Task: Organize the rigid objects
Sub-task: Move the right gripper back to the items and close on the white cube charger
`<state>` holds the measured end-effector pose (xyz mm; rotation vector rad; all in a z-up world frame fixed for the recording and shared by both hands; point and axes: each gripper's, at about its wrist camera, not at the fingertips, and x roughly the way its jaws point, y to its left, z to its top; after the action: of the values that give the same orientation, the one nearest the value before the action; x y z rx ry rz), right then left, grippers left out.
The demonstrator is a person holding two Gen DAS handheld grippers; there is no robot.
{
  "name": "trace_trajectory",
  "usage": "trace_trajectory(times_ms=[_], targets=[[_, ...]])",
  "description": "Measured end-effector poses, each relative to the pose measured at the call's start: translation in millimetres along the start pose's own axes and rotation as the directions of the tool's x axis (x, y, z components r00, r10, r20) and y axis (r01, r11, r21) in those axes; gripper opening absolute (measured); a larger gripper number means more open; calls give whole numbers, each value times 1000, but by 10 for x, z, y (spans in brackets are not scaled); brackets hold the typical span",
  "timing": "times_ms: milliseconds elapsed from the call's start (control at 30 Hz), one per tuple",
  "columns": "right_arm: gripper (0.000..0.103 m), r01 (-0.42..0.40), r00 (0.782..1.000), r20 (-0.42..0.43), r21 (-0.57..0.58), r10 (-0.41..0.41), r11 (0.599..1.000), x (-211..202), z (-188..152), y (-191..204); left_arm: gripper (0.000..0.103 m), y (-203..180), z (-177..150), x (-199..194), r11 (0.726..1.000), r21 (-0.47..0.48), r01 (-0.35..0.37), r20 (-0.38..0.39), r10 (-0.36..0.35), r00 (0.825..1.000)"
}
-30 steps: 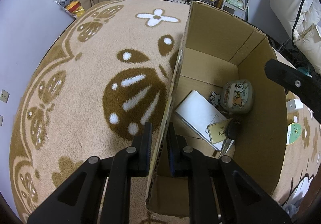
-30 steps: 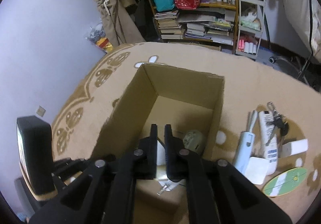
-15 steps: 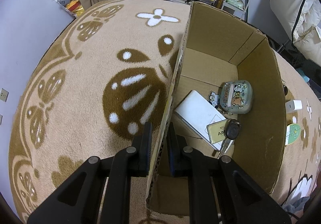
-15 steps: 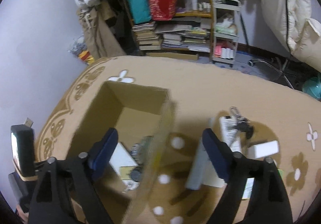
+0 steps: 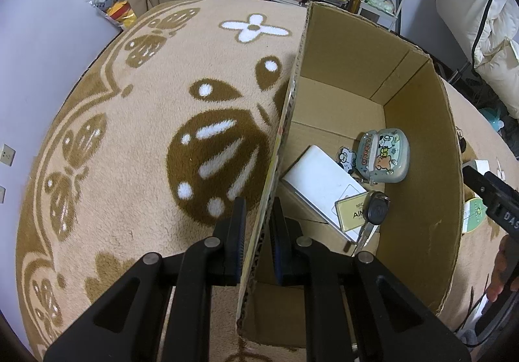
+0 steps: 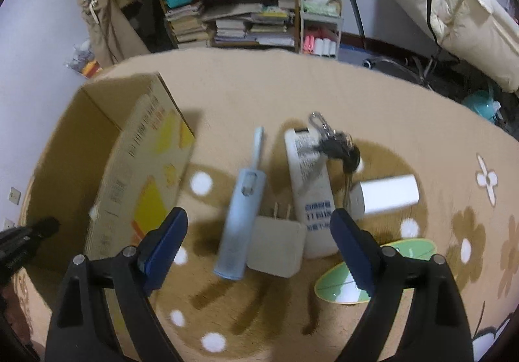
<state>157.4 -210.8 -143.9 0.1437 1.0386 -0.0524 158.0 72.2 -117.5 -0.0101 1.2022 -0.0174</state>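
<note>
Swung away from the cardboard box with right gripper now spread wide and empty over the charger plug and blue wand on the carpet (next pick, likely), left gripper still pinching the box wall.

Ahead of your right tool, open carpet lies beyond the clustered charger, blue wand and remote; the box wall blocks its left; bare carpet below it.
</note>
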Motion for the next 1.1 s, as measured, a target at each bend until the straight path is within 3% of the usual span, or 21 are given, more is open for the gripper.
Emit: trace_trajectory(times_ms=[200, 667, 733, 833, 1100], targets=[[94, 24, 1000, 16, 69, -25, 997, 107, -105, -207, 13, 3, -2, -2, 1000, 3, -1, -2, 1, 1000], [94, 76, 997, -21, 73, -75, 994, 368, -263, -363, 13, -4, -5, 35, 1000, 10, -11, -6, 11, 1000], [92, 78, 997, -20, 73, -77, 994, 396, -288, -345, 13, -3, -6, 38, 1000, 11, -11, -6, 11, 1000], [81, 83, 996, -17, 87, -82, 993, 426, -324, -331, 13, -3, -7, 38, 1000, 10, -9, -7, 9, 1000], [77, 81, 997, -21, 86, -80, 993, 453, -389, -264, 13, 0, -4, 33, 1000, 8, -4, -7, 4, 1000]])
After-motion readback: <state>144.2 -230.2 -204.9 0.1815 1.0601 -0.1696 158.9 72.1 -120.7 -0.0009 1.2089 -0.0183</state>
